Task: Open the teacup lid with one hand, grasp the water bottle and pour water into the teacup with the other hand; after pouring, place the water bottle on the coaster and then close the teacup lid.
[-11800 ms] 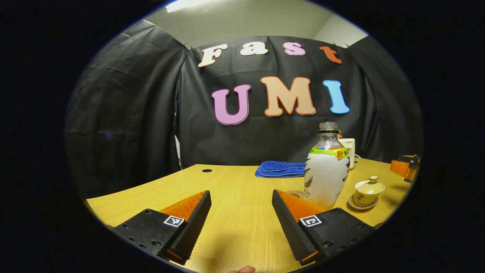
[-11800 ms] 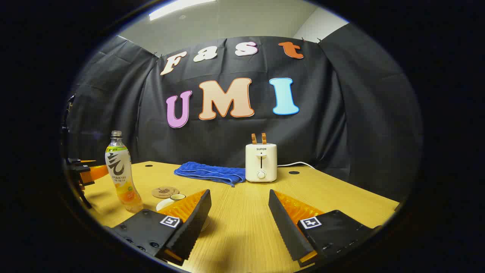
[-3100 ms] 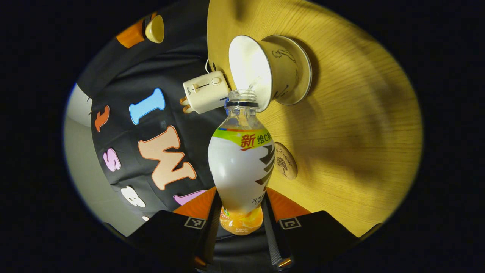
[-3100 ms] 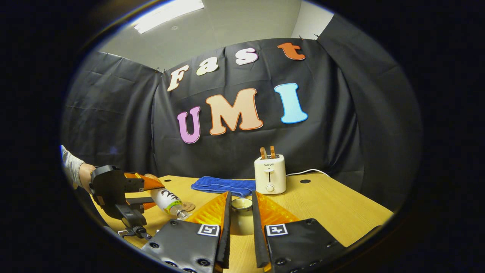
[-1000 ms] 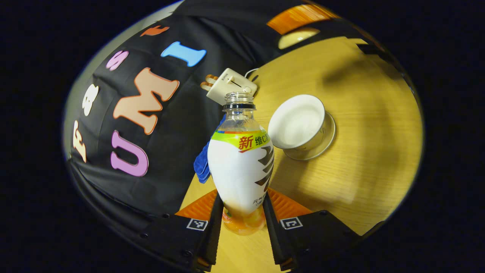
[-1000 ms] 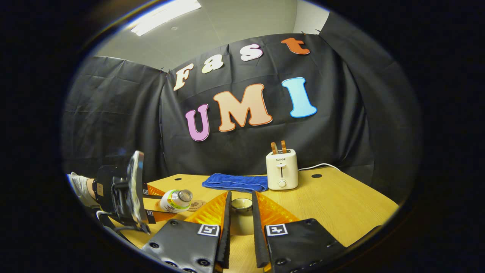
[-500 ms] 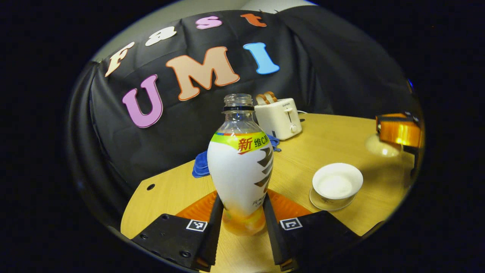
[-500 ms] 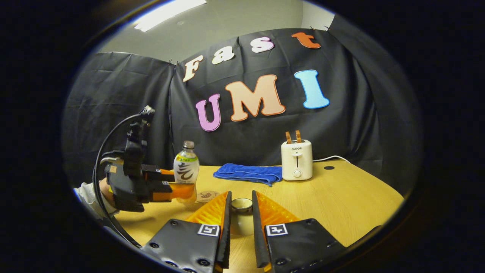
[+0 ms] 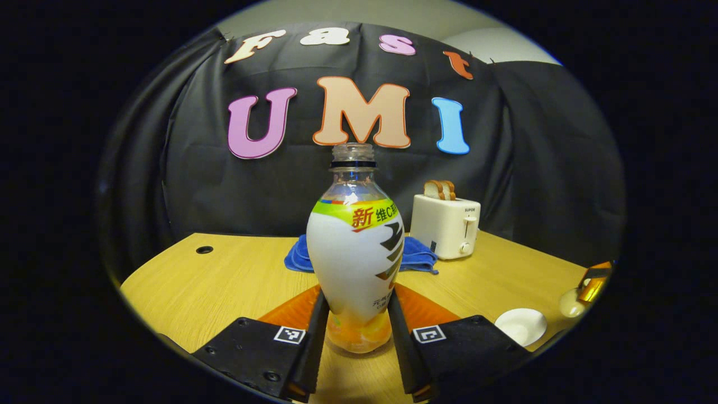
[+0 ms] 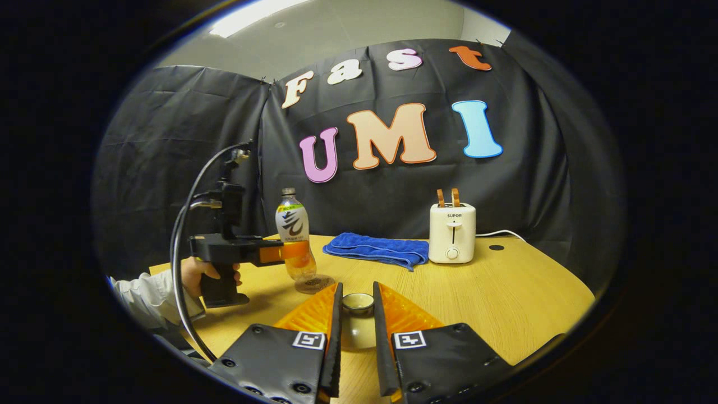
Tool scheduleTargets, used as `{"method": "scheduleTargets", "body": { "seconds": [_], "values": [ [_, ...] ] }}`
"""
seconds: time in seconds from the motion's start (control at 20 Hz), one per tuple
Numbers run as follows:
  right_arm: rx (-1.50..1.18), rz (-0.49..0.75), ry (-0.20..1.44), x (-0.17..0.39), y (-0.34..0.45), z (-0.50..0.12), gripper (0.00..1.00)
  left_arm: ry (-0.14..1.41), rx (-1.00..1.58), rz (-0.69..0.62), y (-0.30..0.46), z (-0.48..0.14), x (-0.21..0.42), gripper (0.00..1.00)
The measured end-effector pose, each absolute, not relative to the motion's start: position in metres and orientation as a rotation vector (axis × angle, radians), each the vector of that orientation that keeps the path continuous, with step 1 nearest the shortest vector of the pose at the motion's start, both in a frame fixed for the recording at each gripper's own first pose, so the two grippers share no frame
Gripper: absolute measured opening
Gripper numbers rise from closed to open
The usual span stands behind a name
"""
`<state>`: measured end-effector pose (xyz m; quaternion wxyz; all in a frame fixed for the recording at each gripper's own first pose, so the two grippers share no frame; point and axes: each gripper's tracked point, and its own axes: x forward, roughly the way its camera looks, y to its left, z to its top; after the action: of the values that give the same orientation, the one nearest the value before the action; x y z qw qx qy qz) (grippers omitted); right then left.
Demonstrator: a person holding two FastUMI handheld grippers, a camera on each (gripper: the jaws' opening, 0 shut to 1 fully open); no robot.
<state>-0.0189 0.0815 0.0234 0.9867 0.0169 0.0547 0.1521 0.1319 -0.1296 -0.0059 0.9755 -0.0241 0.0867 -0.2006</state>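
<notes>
Over coaster [image 10: 315,283], water bottle [image 9: 355,255] upright, left gripper [image 9: 353,336] clamping it

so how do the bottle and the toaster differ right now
The bottle is gripped between the left gripper fingers over the coaster; the toaster stands free on the table, untouched. The bottle is tall, rounded and partly clear with a printed label; the toaster is a boxy cream block. The bottle's mouth is open with no cap; the toaster's slots hold toast. Both are upright.
</notes>
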Motion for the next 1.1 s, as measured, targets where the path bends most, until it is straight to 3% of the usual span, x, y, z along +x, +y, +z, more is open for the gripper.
{"method": "scheduleTargets", "body": {
  "seconds": [0.55, 1.1],
  "values": [
    [0.026, 0.309, 0.154, -0.005, 0.088, 0.006, 0.30, 0.225, -0.042, -0.440, -0.143, -0.021, 0.141, 0.60],
    [0.096, 0.349, 0.112, 0.015, 0.106, 0.009, 0.29, 0.268, 0.006, -0.372, -0.122, -0.037, 0.122, 0.92]
  ]
}}
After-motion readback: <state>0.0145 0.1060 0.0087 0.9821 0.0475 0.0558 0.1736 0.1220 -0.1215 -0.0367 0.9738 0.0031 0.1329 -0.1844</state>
